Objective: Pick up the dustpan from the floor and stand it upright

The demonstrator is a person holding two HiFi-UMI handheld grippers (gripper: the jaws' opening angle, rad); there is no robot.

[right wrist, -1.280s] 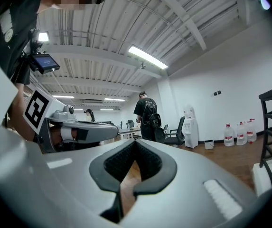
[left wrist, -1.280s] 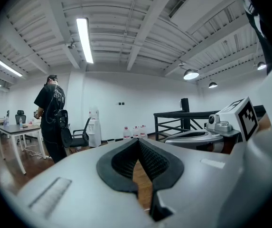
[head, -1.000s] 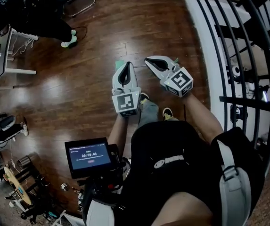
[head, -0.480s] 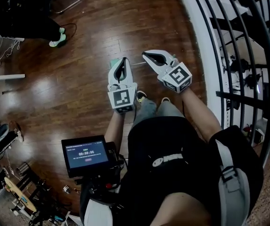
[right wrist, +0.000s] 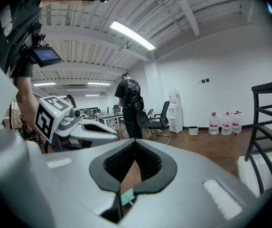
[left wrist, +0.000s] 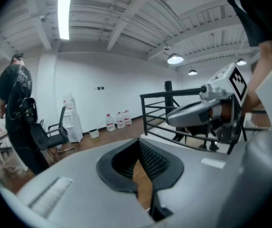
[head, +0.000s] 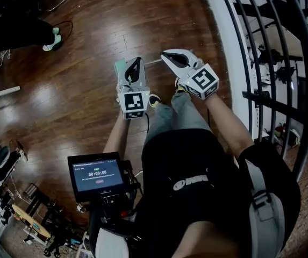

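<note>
The left gripper (head: 136, 61) and right gripper (head: 165, 54) hang closed and empty over the teal dustpan (head: 120, 65).

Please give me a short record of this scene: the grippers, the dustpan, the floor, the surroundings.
left gripper: shut, empty, above the floor
right gripper: shut, empty
dustpan: teal, on the floor, mostly hidden behind left gripper, not held
floor: dark wood boards
railing: black metal, at the person's right
</note>
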